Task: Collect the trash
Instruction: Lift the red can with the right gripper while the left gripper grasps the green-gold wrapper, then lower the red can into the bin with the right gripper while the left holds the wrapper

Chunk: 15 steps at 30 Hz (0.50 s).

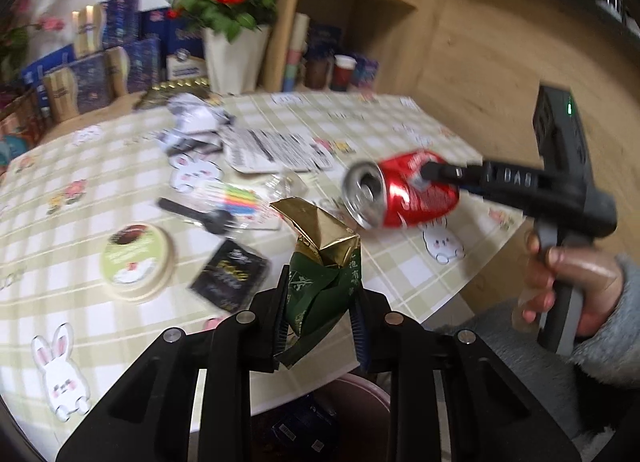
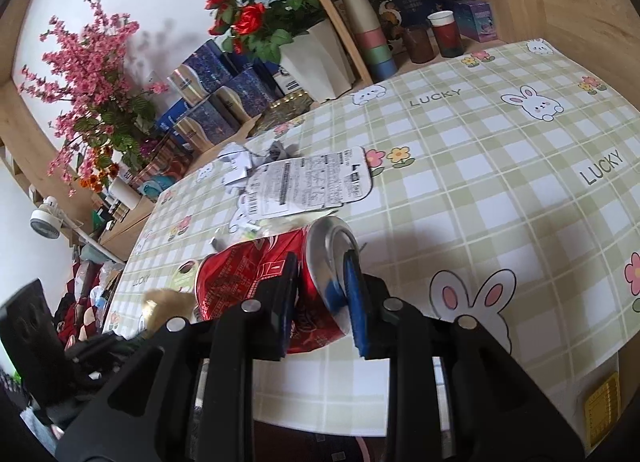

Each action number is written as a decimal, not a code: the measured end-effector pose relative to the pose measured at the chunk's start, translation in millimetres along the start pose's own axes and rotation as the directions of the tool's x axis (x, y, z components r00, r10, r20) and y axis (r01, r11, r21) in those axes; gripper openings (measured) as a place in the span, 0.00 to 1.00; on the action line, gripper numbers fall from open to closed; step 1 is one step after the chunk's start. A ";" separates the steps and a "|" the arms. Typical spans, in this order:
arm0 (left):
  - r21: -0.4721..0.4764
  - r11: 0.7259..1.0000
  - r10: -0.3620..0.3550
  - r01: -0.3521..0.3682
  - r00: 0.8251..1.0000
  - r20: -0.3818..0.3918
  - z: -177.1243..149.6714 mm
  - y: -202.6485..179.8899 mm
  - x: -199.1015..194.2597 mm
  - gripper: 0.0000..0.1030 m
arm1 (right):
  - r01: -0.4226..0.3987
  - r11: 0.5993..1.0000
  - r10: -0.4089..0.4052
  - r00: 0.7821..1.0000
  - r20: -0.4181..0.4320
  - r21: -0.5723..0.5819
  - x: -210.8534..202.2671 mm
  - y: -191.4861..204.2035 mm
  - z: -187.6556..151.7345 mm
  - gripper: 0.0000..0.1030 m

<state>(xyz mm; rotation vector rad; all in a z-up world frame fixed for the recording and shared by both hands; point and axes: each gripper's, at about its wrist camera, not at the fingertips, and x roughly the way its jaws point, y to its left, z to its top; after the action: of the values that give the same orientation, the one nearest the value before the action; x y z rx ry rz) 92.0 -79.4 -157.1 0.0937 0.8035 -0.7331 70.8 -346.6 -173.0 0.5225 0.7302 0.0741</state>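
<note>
Currently gripping a green-and-gold tea packet (image 1: 326,270) in the left gripper (image 1: 320,318), clamped on its crumpled lower half and hanging just past the table (image 1: 400,282) edge, apparently for dropping into the dark bin (image 1: 360,410) showing below. Likewise pinching a crushed red cola can (image 2: 272,282) in the right gripper (image 2: 320,302), closed across its dented end, lifted sideways over the checked cloth, probably bound for the same bin. Leaving more trash on the table: crumpled white paper (image 2: 236,162), a printed label sheet (image 2: 308,184), a round green lid (image 1: 136,260), a black sachet (image 1: 230,274). Blurring much of the left view; hiding the bin's rim and most of its contents behind gripper bodies, so impossible to tell how full.
</note>
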 end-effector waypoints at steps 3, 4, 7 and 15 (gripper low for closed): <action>-0.035 0.999 0.018 -0.017 0.999 0.037 -2.5 4.6 -28.0 0.25 | -0.015 1.000 0.015 1.000 -0.004 -0.018 -8.0 10.2 -7.2 0.26; -0.045 0.999 0.028 -0.026 0.998 0.050 -4.3 5.8 -38.9 0.25 | -0.020 1.000 0.020 1.000 -0.007 -0.023 -10.6 13.9 -10.0 0.26; -0.070 0.996 0.053 -0.047 0.996 0.078 -12.2 6.8 -66.4 0.25 | -0.037 0.998 0.036 0.999 -0.019 -0.051 -19.3 26.5 -21.0 0.26; -0.127 0.988 0.109 -0.092 0.985 0.133 -41.1 5.6 -124.1 0.25 | -0.093 0.987 0.083 0.993 -0.081 -0.134 -41.1 63.8 -64.0 0.26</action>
<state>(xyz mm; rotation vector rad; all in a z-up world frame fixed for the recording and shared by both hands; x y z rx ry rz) 12.2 8.7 -102.2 -0.0255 0.7022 -0.5871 5.4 -273.6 -157.0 0.4216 0.7694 0.2263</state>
